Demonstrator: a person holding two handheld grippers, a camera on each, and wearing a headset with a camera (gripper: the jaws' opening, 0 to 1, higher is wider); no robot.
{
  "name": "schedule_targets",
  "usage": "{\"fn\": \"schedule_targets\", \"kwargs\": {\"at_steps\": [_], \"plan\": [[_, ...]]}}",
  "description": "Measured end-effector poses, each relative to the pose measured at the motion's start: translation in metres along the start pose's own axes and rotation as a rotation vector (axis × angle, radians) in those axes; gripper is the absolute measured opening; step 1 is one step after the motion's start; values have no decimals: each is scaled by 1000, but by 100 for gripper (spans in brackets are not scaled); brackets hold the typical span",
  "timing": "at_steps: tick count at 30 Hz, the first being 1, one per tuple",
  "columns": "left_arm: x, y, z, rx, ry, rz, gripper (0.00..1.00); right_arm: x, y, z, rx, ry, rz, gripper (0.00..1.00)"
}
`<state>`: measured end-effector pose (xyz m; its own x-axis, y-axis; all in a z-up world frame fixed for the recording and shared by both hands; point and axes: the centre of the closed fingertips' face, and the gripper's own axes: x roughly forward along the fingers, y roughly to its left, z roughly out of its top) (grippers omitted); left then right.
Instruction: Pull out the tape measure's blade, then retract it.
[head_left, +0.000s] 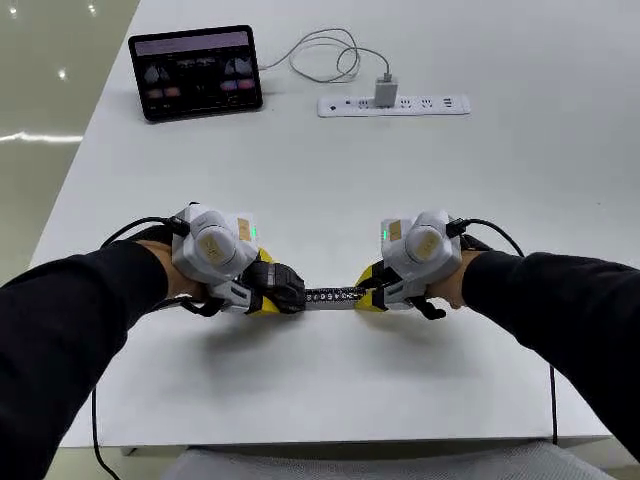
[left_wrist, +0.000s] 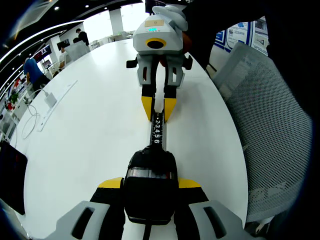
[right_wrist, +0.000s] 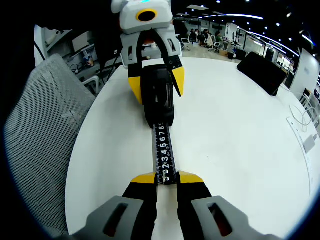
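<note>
Blade (right_wrist: 162, 147) tip hidden in right tool (right_wrist: 163, 178); left tool (left_wrist: 150, 183) grips case (left_wrist: 150, 167).

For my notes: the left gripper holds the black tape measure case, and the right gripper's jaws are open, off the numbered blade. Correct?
Not quite: the right gripper view shows the right gripper shut on the numbered blade. The left gripper does hold the black tape measure case.

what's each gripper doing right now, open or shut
Left gripper: shut on the tape measure's case.
Right gripper: shut on the end of the blade.
</note>
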<state>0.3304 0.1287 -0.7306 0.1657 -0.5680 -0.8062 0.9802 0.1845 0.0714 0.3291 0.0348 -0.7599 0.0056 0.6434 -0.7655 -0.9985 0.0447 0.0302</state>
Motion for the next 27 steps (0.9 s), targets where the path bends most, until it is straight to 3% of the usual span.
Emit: {"fn": "schedule_targets", "kwargs": {"at_steps": [27], "plan": [[1, 1, -1, -8, -3, 0, 34, -6, -1, -8, 12, 0, -4, 9]]}}
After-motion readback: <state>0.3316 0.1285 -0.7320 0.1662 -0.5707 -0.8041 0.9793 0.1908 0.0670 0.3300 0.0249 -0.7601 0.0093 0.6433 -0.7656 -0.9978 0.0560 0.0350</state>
